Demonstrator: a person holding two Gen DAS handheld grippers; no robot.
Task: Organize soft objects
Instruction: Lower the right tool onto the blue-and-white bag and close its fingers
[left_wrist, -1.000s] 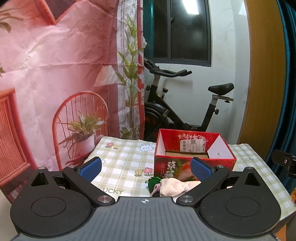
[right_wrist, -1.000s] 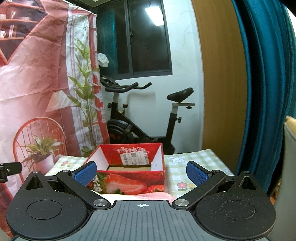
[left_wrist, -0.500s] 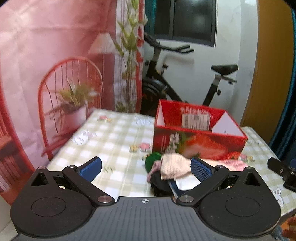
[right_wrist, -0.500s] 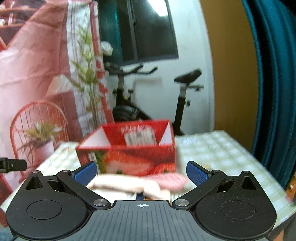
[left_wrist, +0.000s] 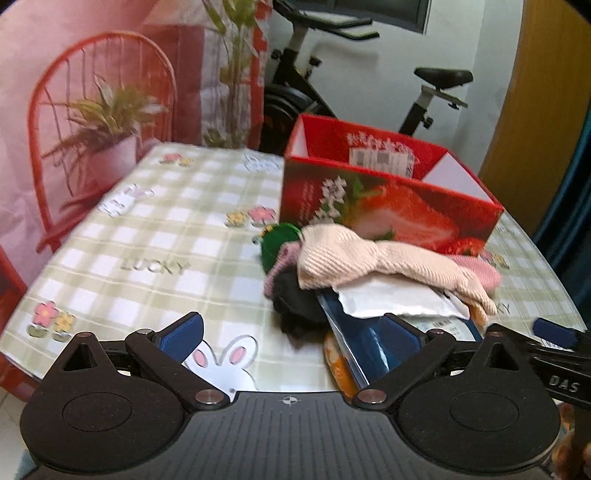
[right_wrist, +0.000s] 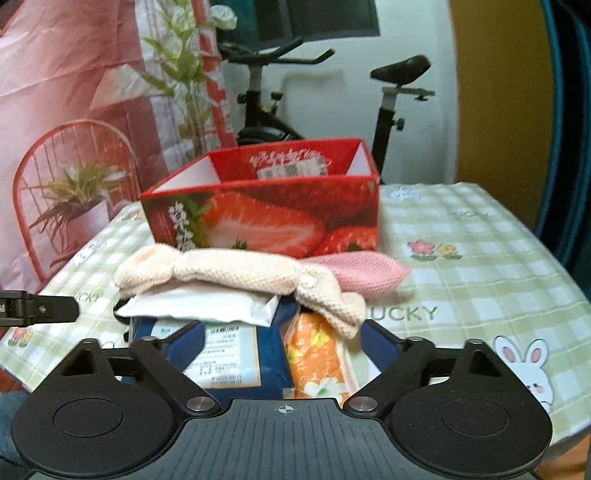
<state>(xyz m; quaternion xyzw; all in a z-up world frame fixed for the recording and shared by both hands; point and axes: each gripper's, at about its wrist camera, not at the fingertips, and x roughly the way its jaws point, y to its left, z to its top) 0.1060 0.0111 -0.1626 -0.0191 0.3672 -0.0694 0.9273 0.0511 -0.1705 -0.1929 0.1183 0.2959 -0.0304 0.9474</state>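
A pile of soft things lies on the checked tablecloth (left_wrist: 155, 236) in front of the red strawberry box (left_wrist: 388, 199). A cream knit cloth (left_wrist: 369, 258) tops it, with a pink knit piece (right_wrist: 362, 273), a green item (left_wrist: 279, 240) and a black one (left_wrist: 295, 306) around it. Under the cloth are a white pouch (right_wrist: 199, 306), a blue package (right_wrist: 269, 354) and an orange packet (right_wrist: 314, 354). My left gripper (left_wrist: 291, 338) is open at the pile's near left side. My right gripper (right_wrist: 284, 343) has its jaws closing, with the blue package and orange packet between them, pads apart from them.
The strawberry box (right_wrist: 266, 218) is open on top, a label on its inner far wall. An exercise bike (right_wrist: 266, 110) stands behind the table beside a pink printed backdrop (left_wrist: 92, 92). The left gripper's tip (right_wrist: 37, 308) shows in the right wrist view.
Both grippers have come down and tilted toward the table, so the pile now fills the lower view. The right gripper's fingers have drawn closer together.
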